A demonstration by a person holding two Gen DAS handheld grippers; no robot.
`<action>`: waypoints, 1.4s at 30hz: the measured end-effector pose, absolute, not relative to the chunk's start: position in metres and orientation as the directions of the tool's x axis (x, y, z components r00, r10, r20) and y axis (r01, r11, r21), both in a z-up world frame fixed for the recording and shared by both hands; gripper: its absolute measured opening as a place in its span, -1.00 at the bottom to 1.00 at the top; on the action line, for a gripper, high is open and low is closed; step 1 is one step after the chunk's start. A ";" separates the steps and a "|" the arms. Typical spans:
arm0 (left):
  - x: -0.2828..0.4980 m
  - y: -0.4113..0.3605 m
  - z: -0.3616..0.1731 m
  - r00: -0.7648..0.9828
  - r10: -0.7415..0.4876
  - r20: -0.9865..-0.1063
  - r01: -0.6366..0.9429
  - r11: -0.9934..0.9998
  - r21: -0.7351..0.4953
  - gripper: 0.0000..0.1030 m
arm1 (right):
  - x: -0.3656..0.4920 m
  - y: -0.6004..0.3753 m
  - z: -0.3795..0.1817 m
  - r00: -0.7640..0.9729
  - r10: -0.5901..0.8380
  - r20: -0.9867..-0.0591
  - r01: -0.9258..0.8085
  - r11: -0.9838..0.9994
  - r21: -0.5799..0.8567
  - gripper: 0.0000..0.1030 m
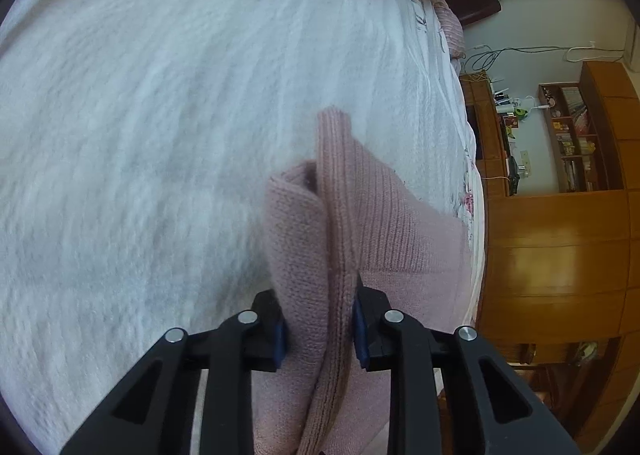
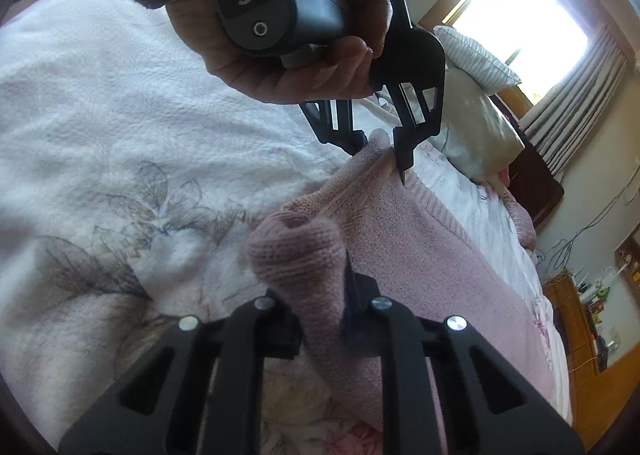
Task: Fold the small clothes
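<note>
Pink knit garment (image 1: 360,215): ribbed, partly bunched, lying on a white fleecy blanket (image 1: 140,115) that covers a bed, one edge lifted at two places. Left gripper (image 1: 320,331): black, blue pads, jaws pinching a doubled fold of the garment; the fabric rises between the fingers and runs forward from them. In the right wrist view the same gripper (image 2: 382,159) shows from outside, held by a hand (image 2: 280,71) with a dark sleeve, its fingertips closed on a raised corner of the knit. Right gripper (image 2: 324,327): black, jaws clamped on a rolled lump of the garment (the pads themselves mostly hidden by cloth). Blanket: grey leaf print near the right gripper. Surroundings: pillows (image 2: 472,51) at the head of the bed, bright curtained window (image 2: 528,15), wooden shelving (image 1: 568,135) with small items beyond the bed's edge.
</note>
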State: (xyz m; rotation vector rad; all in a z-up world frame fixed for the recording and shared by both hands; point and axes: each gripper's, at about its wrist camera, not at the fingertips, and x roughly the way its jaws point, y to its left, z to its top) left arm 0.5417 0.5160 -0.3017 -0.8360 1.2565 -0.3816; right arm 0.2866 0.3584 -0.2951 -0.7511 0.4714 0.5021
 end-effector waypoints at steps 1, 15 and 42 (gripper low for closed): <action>0.542 0.514 -0.296 0.299 -0.669 -0.681 -0.180 0.661 -0.728 -0.52 | 0.284 0.357 -0.293 0.780 0.265 -0.568 -0.582 0.641 -0.501 -0.76; 0.551 0.458 -0.209 0.320 -0.596 -0.736 -0.135 0.741 -0.658 -0.53 | 0.294 0.308 -0.223 0.763 0.341 -0.549 -0.548 0.792 -0.269 -0.79; 0.561 0.379 -0.137 0.336 -0.531 -0.777 -0.057 0.813 -0.580 -0.53 | 0.292 0.234 -0.167 0.796 0.353 -0.491 -0.480 0.863 -0.157 -0.80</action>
